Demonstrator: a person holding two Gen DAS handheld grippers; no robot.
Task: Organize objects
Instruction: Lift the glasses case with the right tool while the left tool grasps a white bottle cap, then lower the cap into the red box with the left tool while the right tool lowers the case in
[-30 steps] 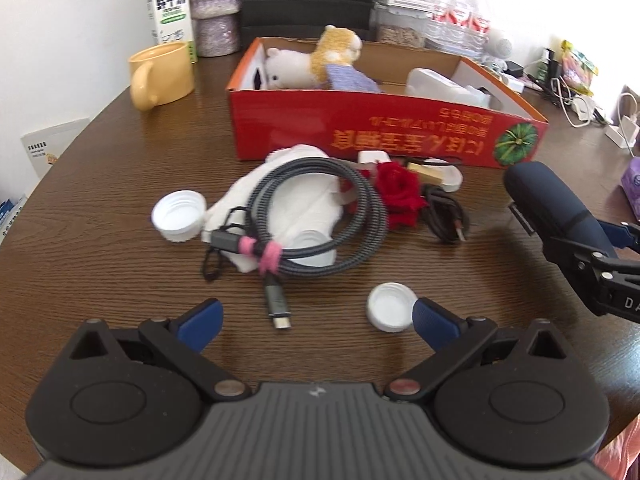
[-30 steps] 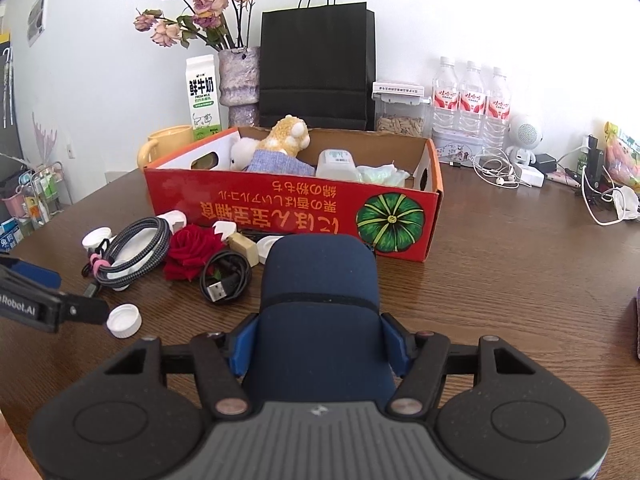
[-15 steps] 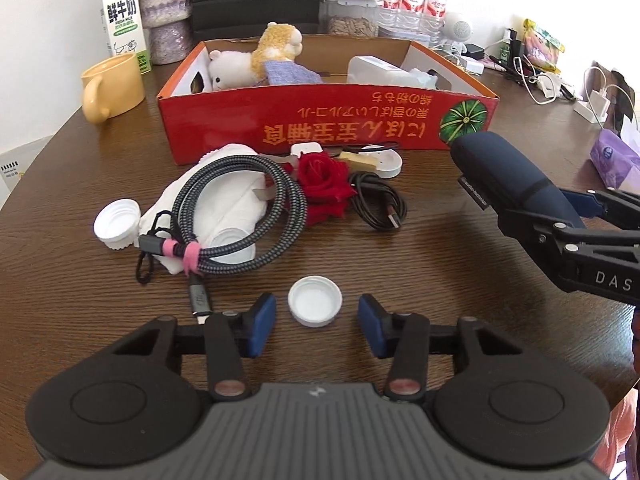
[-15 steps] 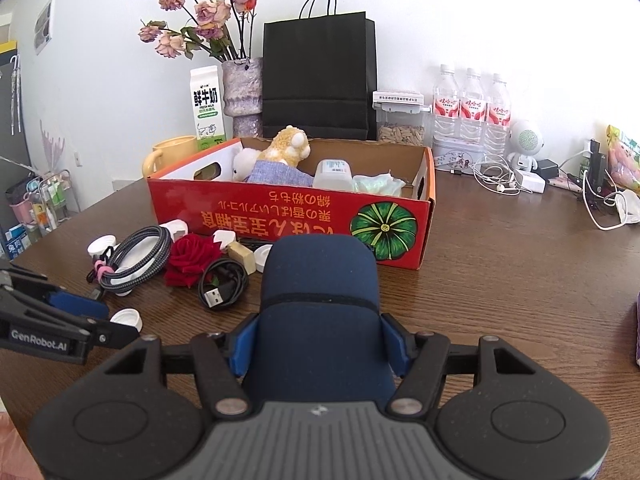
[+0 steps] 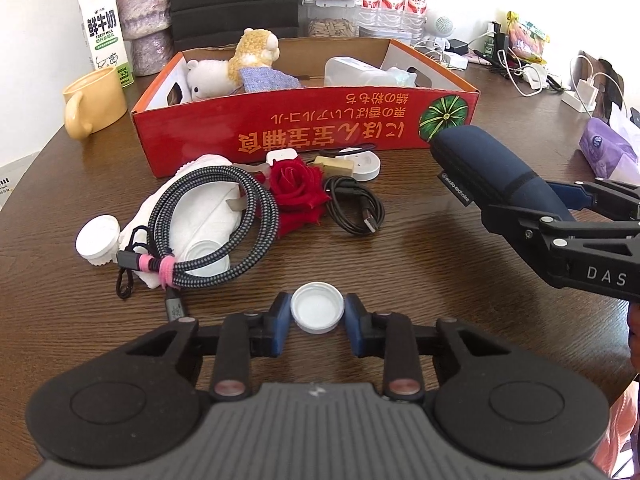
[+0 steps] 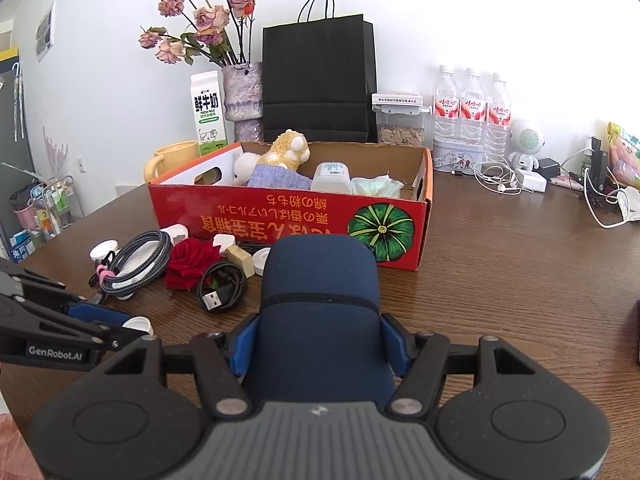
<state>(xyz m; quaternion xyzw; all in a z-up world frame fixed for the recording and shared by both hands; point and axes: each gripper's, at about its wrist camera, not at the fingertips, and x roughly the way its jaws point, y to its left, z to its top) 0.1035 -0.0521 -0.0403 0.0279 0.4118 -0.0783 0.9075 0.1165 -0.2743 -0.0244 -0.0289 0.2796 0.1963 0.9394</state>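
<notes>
1. The red cardboard box (image 5: 304,128) lies open on the wooden table (image 5: 420,264). It holds a white plush (image 5: 208,78), a yellow plush (image 5: 256,50) in blue cloth, and a white plastic container (image 5: 352,72). The right wrist view adds a crumpled pale wrapper (image 6: 376,186) beside that container.
2. The left gripper (image 5: 317,314) is closing its jaws around a round white cap (image 5: 317,312) lying open side up on the table; both blue pads look to touch its rim.
3. The right gripper (image 6: 318,344) clamps a navy fabric case (image 6: 318,304), soft and rounded at the end.
4. Before the box lie a coiled braided cable (image 5: 216,224) on white cloth, a red rose (image 5: 296,192), a black USB cable (image 5: 354,208) and another ribbed white cap (image 5: 98,240).
5. Only the right wrist view shows the whole black paper bag (image 6: 318,80), the dried flowers (image 6: 196,28) and three water bottles (image 6: 472,104).
6. A yellow mug (image 5: 94,100) and milk carton (image 5: 106,36) stand left of the box.
</notes>
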